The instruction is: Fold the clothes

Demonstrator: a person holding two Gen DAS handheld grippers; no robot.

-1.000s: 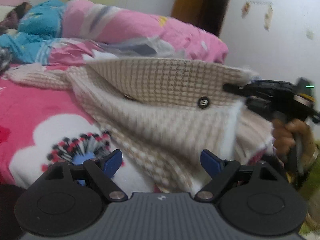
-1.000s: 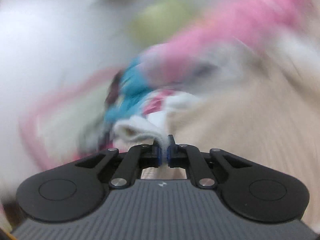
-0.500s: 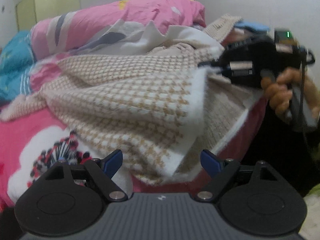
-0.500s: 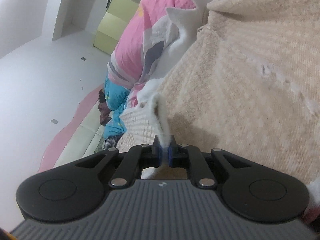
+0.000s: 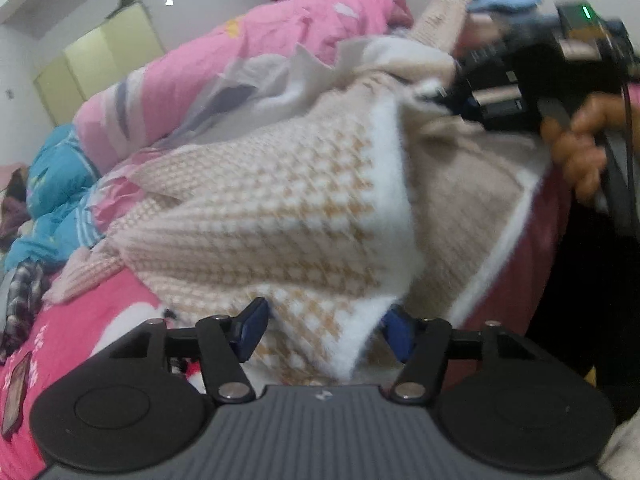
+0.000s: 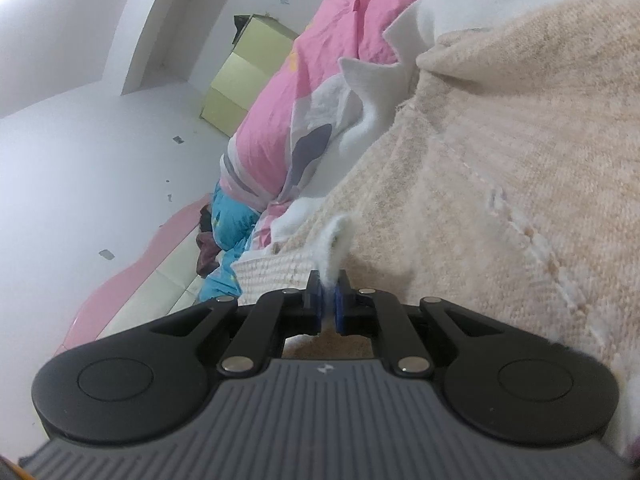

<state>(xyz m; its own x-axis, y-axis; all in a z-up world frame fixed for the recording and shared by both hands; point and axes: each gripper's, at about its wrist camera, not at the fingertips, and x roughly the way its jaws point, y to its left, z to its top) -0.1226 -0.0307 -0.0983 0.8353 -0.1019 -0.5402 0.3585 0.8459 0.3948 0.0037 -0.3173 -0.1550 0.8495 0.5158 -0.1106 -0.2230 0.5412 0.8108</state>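
While the beige-and-white checked cardigan (image 5: pixel 280 216) lies rumpled on the pink floral bedspread (image 5: pixel 80 332), its white edge pinched tight in the right gripper (image 6: pixel 328 304), the left gripper (image 5: pixel 324 326) has just been closing around its lower corner, below the pink duvet (image 5: pixel 256 52).

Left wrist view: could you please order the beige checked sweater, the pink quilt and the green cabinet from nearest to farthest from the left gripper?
1. Beige checked sweater: its corner lies between the left gripper jaws.
2. Pink quilt: behind the sweater.
3. Green cabinet: far upper left, by the wall.
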